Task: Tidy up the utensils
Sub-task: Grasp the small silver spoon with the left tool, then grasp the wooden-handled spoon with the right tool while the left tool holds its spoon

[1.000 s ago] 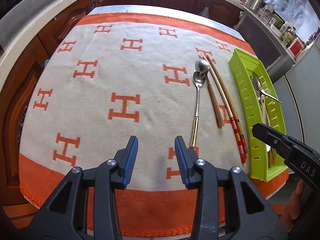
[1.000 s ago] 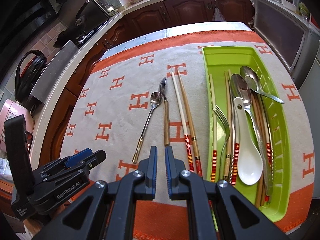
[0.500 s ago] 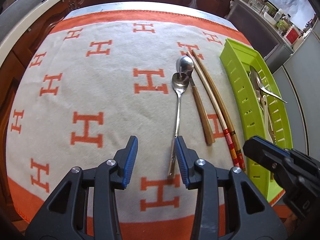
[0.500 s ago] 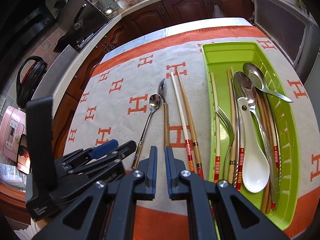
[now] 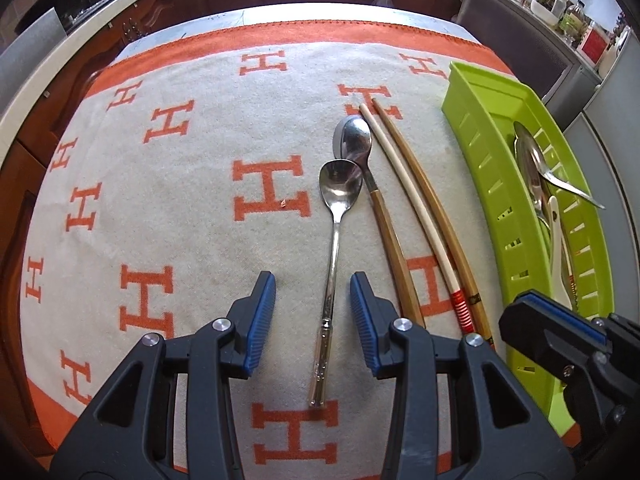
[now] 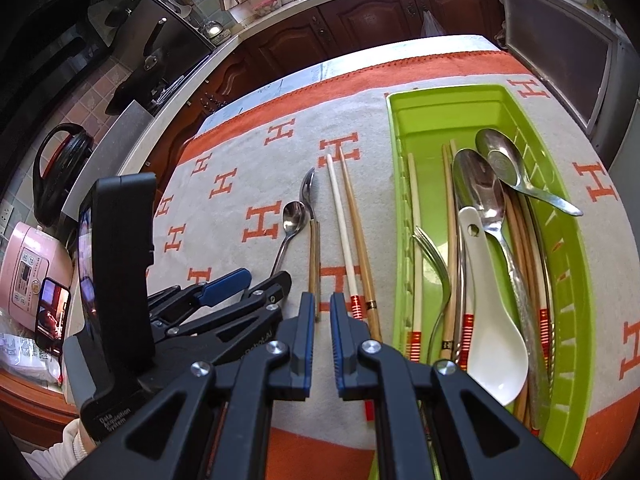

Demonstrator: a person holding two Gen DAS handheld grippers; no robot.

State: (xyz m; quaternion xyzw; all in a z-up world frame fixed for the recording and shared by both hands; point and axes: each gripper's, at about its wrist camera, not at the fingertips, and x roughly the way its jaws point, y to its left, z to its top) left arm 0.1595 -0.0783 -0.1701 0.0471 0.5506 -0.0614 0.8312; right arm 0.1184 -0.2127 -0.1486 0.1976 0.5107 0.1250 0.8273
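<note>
On the H-patterned blanket lie a long steel spoon (image 5: 334, 240), a wooden-handled spoon (image 5: 354, 140) and two chopsticks (image 5: 416, 216), side by side. My left gripper (image 5: 312, 308) hangs open just over the long spoon; its handle runs between the blue pads (image 5: 262, 312) and touches neither. In the right wrist view that left gripper (image 6: 236, 292) covers the handle end of the long spoon (image 6: 290, 224). My right gripper (image 6: 322, 328) is shut with nothing in it, above the near ends of the chopsticks (image 6: 344, 232). The green tray (image 6: 440, 108) on the right holds several utensils.
The tray's slotted wall (image 5: 480, 128) stands right of the chopsticks. A white ceramic spoon (image 6: 492, 340) and a fork (image 6: 432, 256) lie inside. A pink rice cooker (image 6: 24, 276) and a black kettle (image 6: 60, 168) sit on the counter at left. Dark cabinets lie beyond the table.
My left gripper has moved right and lower, from bare blanket to over the long spoon's handle, which now lies between its fingers. The right gripper has hardly moved.
</note>
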